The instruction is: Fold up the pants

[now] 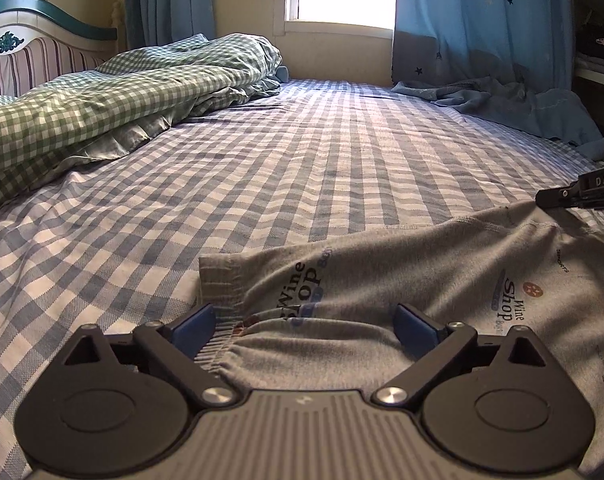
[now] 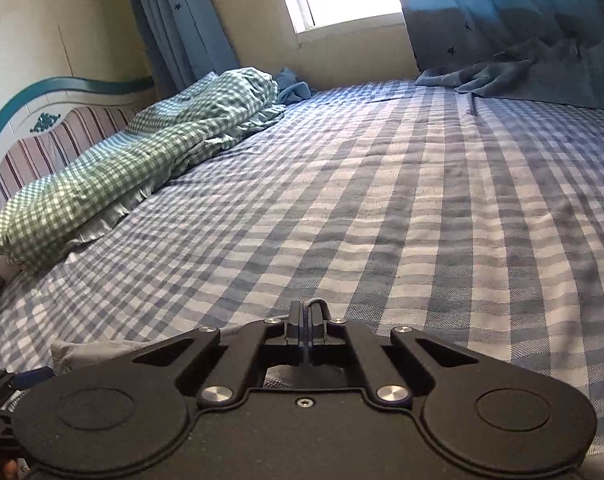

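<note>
Grey pants point(image 1: 422, 276) printed with "Wine Shop" lie on the blue checked bed sheet point(image 1: 261, 168). My left gripper point(image 1: 304, 326) is open, its blue pads point(image 1: 193, 326) on either side of the gathered elastic waistband point(image 1: 229, 350). My right gripper point(image 2: 306, 320) is shut on a fold of the grey pants fabric point(image 2: 318, 303) at the far edge. It also shows in the left wrist view point(image 1: 542, 199), at the pants' far right corner. More grey fabric point(image 2: 93, 350) shows at the left under the right gripper, whose body hides most of the pants.
A rumpled green checked quilt point(image 1: 101, 96) lies along the left by the striped headboard point(image 1: 33, 60). Blue star curtains point(image 1: 482, 24) hang by the window, and their hem point(image 1: 514, 104) spills onto the bed's far right. The sheet also fills the right wrist view point(image 2: 382, 200).
</note>
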Motion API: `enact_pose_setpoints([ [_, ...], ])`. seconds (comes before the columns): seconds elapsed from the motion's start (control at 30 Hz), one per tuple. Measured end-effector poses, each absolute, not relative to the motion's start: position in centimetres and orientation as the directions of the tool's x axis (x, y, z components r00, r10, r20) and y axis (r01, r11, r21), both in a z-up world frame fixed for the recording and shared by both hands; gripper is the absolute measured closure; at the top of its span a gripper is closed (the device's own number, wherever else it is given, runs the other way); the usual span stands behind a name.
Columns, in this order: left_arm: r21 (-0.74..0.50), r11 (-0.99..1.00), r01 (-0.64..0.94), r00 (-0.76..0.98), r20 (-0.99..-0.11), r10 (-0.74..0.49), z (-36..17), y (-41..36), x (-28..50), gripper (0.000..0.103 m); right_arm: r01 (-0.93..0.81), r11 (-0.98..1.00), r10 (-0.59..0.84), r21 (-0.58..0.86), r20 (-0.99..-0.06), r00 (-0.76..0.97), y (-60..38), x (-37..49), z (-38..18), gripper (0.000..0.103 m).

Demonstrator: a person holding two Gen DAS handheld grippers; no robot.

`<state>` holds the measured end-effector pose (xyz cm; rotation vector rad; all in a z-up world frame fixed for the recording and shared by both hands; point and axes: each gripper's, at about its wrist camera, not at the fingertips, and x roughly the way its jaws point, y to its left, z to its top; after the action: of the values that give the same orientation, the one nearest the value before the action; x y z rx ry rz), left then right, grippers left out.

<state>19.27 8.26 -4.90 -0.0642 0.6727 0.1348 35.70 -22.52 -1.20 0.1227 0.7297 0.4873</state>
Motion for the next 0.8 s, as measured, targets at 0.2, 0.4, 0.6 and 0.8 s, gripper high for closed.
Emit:
enact_pose_setpoints([
  [0.2, 0.007, 0.985, -0.174, 0.772, -0.620, 0.141, -4.0, 8.4, 19.0, 0.002, -0.358, 0.898, 0.433, 0.255, -0.660, 0.615, -23.2, 35.7, -2.7, 0.071],
  [0.4, 0.027, 0.989, -0.145, 0.821, -0.555, 0.135, -1.8, 5.6, 18.0, 0.000, -0.383, 0.923, 0.327, 0.033, -0.590, 0.738, -24.8, 28.8, 0.1, 0.022],
  [0.6, 0.096, 0.995, -0.006, 0.816, -0.575, 0.061, -2.5, 0.1, 19.1, 0.000, -0.402, 0.870, 0.206, -0.285, -0.531, 0.822, -24.9, 21.1, -2.4, 0.012],
  [0.8, 0.183, 0.983, -0.020, 0.769, -0.625, 0.132, -4.7, -1.9, 20.1, 0.001, -0.263, 0.829, 0.005, -0.493, -0.464, 0.886, -30.7, 18.3, -4.4, 0.001],
])
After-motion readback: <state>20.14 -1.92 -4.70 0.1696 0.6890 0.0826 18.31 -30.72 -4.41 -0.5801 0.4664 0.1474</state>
